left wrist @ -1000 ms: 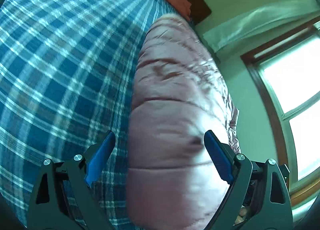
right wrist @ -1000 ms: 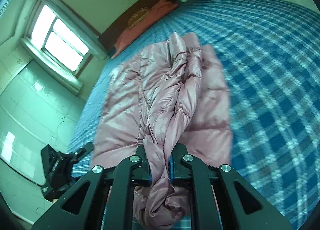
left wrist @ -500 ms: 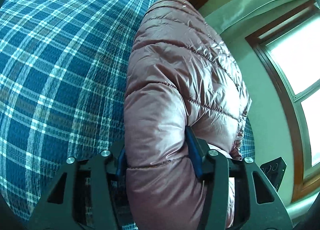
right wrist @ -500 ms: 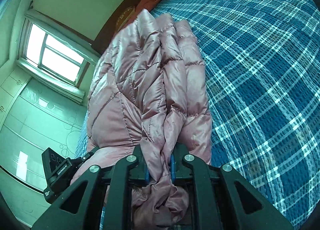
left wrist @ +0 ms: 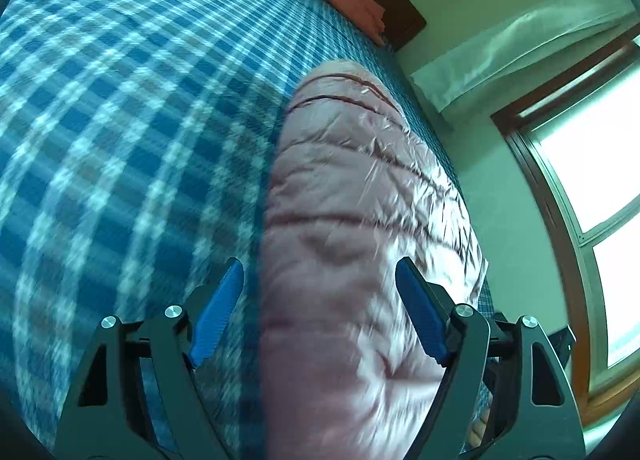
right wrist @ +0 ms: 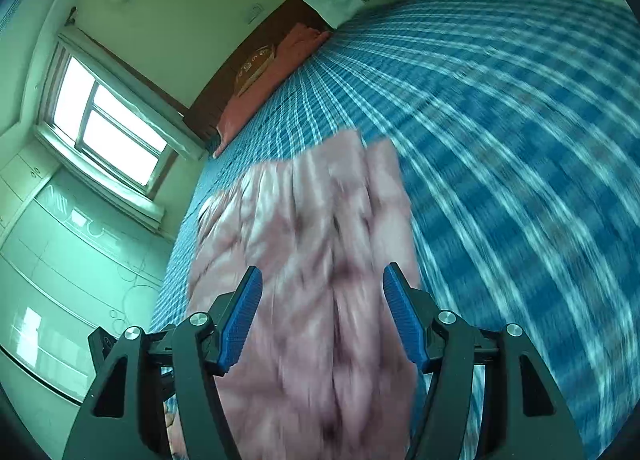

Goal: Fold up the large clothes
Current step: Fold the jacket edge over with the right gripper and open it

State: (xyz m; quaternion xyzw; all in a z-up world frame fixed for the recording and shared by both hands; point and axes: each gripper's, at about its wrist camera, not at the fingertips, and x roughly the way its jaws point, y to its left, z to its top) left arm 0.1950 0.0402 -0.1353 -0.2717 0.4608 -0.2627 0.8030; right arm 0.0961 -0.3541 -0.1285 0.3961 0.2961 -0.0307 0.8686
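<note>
A: What do we have in front of us?

B: We see a pink quilted puffer jacket (left wrist: pixel 352 244) of shiny padded fabric, lying bunched lengthwise on a bed covered in a blue and white plaid sheet (left wrist: pixel 120 132). It sits toward the side of the bed nearest the bright wood-framed window (left wrist: pixel 592 164).

A: And our left gripper (left wrist: pixel 320 312)?

B: Its blue-padded fingers (left wrist: pixel 218 310) stand apart and the jaws are opening. The jacket runs up between them, but we see a gap at each pad, so nothing is clamped.

A: The right gripper (right wrist: pixel 322 318)?

B: Much the same. Its blue pads (right wrist: pixel 404 320) are spread, the jaws opening, with the jacket's folds lying between them and loose of both pads. This view is heavily blurred, so we cannot tell the fine creases.

A: Anything else we can place?

B: At the far end of the bed we see an orange-red pillow (right wrist: pixel 272 80) against a dark wooden headboard (left wrist: pixel 396 8). In the right wrist view pale cabinet doors (right wrist: pixel 68 268) stand below the window.
</note>
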